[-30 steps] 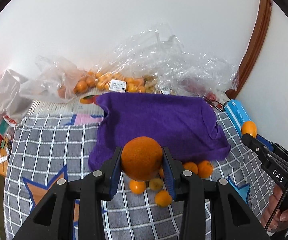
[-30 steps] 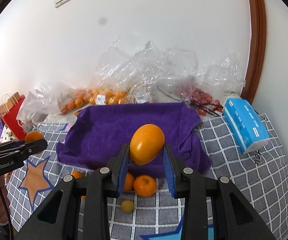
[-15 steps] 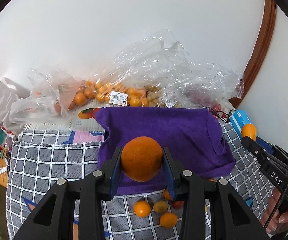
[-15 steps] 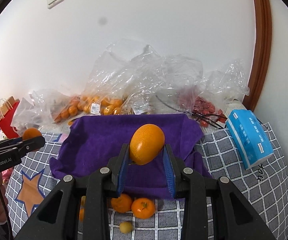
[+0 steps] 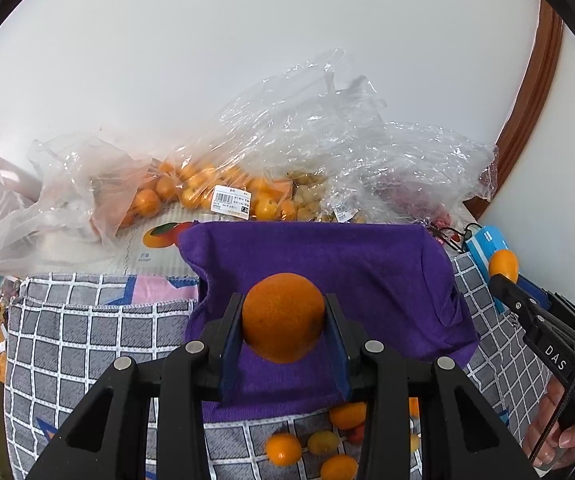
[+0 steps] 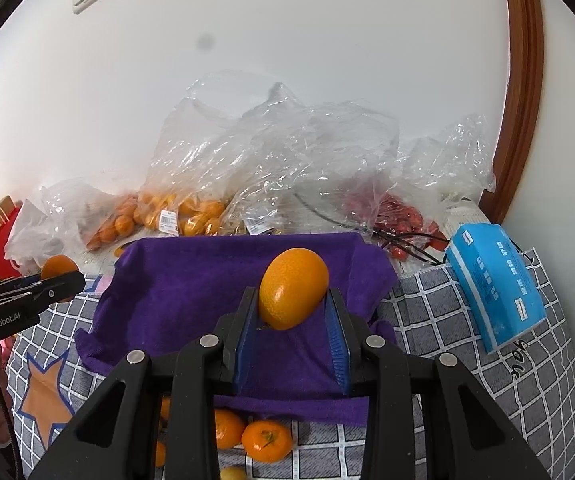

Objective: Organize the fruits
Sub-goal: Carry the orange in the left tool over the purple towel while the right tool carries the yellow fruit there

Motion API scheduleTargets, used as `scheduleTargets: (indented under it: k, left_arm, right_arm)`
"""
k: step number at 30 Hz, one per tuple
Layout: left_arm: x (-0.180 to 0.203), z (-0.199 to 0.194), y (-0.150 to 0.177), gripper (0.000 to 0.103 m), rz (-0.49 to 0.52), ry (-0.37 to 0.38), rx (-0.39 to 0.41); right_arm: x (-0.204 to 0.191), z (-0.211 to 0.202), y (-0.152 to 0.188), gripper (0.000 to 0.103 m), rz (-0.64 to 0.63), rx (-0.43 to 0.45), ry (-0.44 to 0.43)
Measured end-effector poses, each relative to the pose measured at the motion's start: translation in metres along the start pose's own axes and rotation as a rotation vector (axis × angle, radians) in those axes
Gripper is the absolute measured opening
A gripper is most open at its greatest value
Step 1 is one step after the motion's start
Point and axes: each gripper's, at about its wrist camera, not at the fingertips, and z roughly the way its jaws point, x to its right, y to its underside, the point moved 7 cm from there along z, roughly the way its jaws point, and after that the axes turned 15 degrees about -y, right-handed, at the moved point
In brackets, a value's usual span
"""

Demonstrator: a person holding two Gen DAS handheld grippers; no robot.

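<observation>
While poised above the purple cloth (image 5: 327, 264), pinching a round orange (image 5: 283, 316) in left gripper (image 5: 283, 320), an oval orange (image 6: 293, 288) in right gripper (image 6: 293, 308).

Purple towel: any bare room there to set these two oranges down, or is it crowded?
The purple towel is bare across its middle, bordered by the plastic bags behind and the blue pack to the right. Crowded: loose small fruits along its near edge. Each gripper, left and right, is shut on an orange.

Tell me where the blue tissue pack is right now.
In the right wrist view the blue tissue pack lies at the right on the checked tablecloth, just right of the purple towel, near the wooden door frame.
</observation>
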Motion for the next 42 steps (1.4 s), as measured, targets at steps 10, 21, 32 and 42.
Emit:
scheduleTargets:
  k: [10,21,32,42]
  left_arm:
    - [0.003,0.018,-0.007,0.036,0.004,-0.006,-0.013]
    - [0.007,0.036,-0.006,0.036,0.007,-0.022,-0.04]
    - [0.012,0.059,-0.012,0.036,0.023,-0.041,-0.067]
    - [0.024,0.087,-0.009,0.036,0.051,-0.04,-0.101]
  right_arm:
    - [0.005,0.016,-0.011,0.033,-0.004,-0.002,-0.004]
    - [0.012,0.039,-0.014,0.033,-0.003,-0.019,-0.02]
    - [0.02,0.07,-0.012,0.033,-0.001,-0.054,-0.035]
    - [0.033,0.104,0.002,0.033,0.007,-0.118,-0.041]
